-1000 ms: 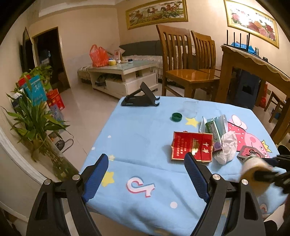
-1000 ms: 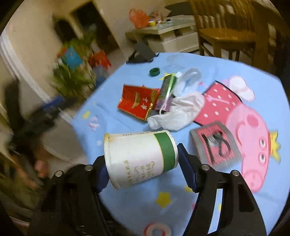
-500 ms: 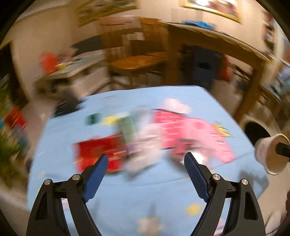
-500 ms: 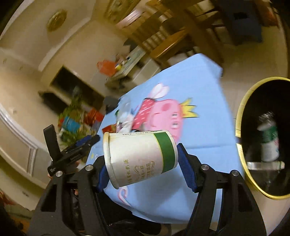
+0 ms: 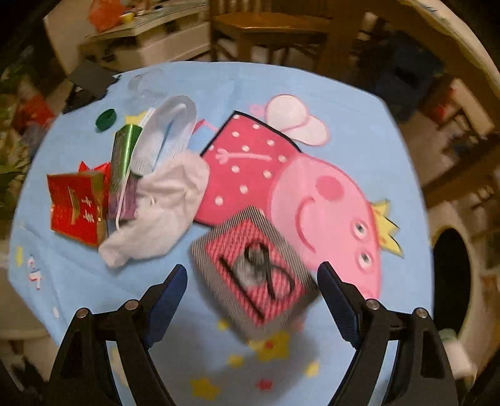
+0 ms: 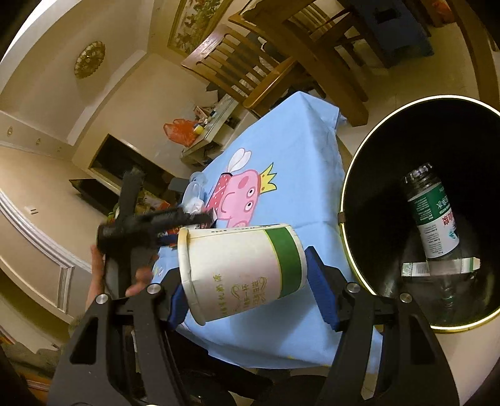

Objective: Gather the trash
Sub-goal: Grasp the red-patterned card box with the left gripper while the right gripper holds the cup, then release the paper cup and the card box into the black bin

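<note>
My right gripper (image 6: 247,274) is shut on a white paper cup (image 6: 240,271) with a green band, held sideways beside the black bin (image 6: 347,193) with a gold rim. A plastic bottle (image 6: 432,215) and a flattened carton (image 6: 440,267) lie inside the bin. My left gripper (image 5: 253,296) hangs open over a pink-and-grey striped packet (image 5: 253,268) on the blue cartoon tablecloth (image 5: 343,106). Farther left on the cloth lie a white tissue (image 5: 162,209), a red cigarette pack (image 5: 76,207), a green wrapper (image 5: 123,156), a clear plastic package (image 5: 170,125) and a green bottle cap (image 5: 106,119).
Wooden chairs (image 5: 265,28) and a dining table (image 5: 437,37) stand beyond the cloth's far edge. The bin's dark opening (image 5: 451,274) shows at the right of the left wrist view. A black phone stand (image 5: 89,81) sits at the cloth's far left corner.
My right gripper carried the cup from over the table to beside the bin and rolled. My left gripper swung right and tipped down until the striped packet lay between its jaws.
</note>
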The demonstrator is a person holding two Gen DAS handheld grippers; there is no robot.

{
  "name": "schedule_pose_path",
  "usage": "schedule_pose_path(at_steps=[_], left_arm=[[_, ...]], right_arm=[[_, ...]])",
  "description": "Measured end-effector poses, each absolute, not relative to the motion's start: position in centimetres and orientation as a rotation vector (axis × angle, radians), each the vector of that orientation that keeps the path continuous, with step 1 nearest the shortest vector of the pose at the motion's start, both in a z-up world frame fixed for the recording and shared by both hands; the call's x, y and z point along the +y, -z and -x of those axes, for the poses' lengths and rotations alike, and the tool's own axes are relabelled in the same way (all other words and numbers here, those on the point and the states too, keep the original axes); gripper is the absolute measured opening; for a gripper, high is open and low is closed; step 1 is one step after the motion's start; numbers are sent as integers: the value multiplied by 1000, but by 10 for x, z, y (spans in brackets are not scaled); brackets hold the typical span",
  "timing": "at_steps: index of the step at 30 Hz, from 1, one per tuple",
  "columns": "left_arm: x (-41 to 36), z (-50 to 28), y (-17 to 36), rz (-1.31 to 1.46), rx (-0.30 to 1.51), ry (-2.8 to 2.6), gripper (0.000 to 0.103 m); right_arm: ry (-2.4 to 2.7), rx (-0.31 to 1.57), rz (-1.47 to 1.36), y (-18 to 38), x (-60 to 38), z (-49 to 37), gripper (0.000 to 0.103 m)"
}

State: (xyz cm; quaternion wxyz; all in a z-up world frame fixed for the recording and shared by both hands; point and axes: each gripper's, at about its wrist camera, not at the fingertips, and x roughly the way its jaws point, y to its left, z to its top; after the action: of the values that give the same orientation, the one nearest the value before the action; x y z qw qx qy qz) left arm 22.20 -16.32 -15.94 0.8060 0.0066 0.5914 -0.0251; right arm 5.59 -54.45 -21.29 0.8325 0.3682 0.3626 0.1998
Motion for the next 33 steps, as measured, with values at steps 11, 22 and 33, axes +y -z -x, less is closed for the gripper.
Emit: schedule_pose_path(at_steps=[11,22,33], left_arm=[[-183,-196,160,38,1222,57,57],[-279,-130,116,-180,961,262,57],[-360,-92,128,-363,873,412,57]], right_arm=[[-335,709,-782,221,-582,-21,65],[-26,659,-606,203,-621,-22,65],[117,618,-651,212,-657,-6,97]])
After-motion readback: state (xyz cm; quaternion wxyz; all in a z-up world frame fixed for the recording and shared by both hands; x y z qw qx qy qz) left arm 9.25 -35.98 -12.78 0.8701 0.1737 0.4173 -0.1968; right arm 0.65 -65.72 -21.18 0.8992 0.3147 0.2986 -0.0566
